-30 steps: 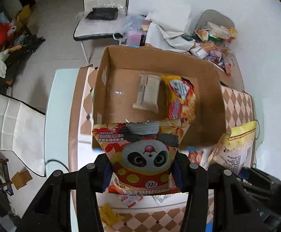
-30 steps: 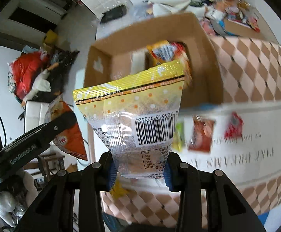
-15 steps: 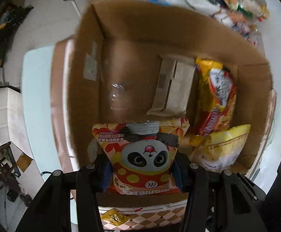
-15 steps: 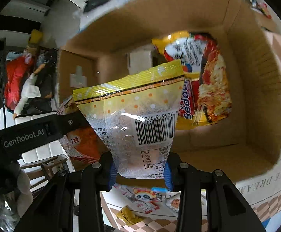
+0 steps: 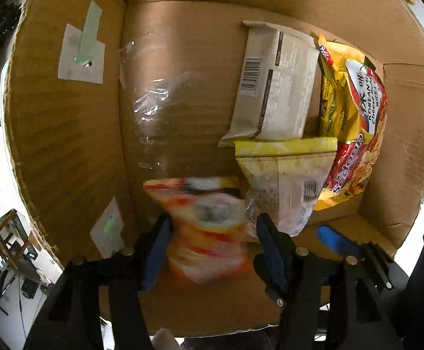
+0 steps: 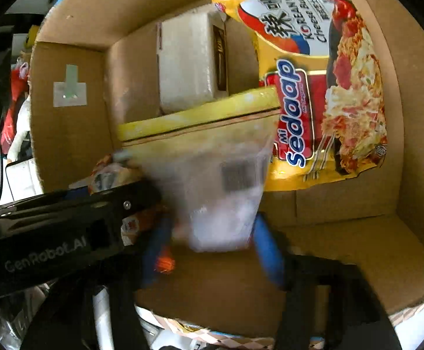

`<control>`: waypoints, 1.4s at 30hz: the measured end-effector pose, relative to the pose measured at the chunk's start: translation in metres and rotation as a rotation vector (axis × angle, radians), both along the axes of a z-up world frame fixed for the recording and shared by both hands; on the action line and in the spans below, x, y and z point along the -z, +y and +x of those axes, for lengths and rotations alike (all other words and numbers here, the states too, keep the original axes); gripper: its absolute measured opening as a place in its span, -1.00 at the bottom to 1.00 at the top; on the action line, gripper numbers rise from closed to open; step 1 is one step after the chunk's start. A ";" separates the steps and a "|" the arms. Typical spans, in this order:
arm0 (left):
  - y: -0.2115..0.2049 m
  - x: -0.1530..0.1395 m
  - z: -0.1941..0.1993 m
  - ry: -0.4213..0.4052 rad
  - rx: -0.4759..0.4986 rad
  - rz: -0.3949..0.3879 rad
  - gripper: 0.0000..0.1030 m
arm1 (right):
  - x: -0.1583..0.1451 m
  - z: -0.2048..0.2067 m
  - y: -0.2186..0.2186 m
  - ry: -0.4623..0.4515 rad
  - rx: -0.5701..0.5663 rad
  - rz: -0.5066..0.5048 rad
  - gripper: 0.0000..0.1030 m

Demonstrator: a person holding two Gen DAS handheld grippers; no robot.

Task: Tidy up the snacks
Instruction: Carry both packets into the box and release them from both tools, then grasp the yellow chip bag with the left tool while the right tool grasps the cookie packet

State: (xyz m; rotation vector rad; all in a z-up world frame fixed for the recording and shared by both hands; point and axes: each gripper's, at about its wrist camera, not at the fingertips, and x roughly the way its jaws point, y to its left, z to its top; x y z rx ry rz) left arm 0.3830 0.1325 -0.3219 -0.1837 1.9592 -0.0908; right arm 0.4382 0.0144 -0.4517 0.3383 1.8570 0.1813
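Observation:
Both grippers point down into an open cardboard box (image 5: pixel 66 116) (image 6: pixel 416 116). The left gripper (image 5: pixel 212 245) has its jaws opening. The orange panda snack bag (image 5: pixel 209 233) is blurred between its blue pads and slipping free onto the box floor. The right gripper (image 6: pixel 212 248) is also opening, and the clear bag with a yellow top (image 6: pixel 212 175) (image 5: pixel 285 180) is dropping loose between its fingers. That bag lies beside the panda bag. The left gripper's black housing (image 6: pixel 51 227) crosses the right wrist view at the left.
A yellow-red Sedaap noodle packet (image 5: pixel 355 145) (image 6: pixel 328 87) and a beige packet (image 5: pixel 273 87) (image 6: pixel 188 67) lie at the far side of the box. The left part of the box floor (image 5: pixel 168 87) is bare. A checkered tablecloth (image 6: pixel 212 332) shows below the near wall.
Both grippers have come down from above the box to inside it. Their jaws, shut on the two bags before, have spread, and both bags now blur as they slip loose.

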 end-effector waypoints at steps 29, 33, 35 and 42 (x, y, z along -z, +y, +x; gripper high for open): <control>-0.009 -0.154 -0.093 -0.570 -0.012 0.135 0.44 | -0.124 -0.063 -0.074 -0.410 -0.056 -0.223 0.77; -0.011 -0.172 -0.113 -0.630 -0.027 0.137 0.44 | -0.156 -0.082 -0.081 -0.494 -0.064 -0.250 0.77; -0.013 -0.180 -0.122 -0.660 -0.029 0.143 0.44 | -0.168 -0.091 -0.084 -0.532 -0.066 -0.255 0.77; -0.018 -0.215 -0.157 -0.766 -0.030 0.166 0.44 | -0.209 -0.124 -0.091 -0.630 -0.074 -0.260 0.77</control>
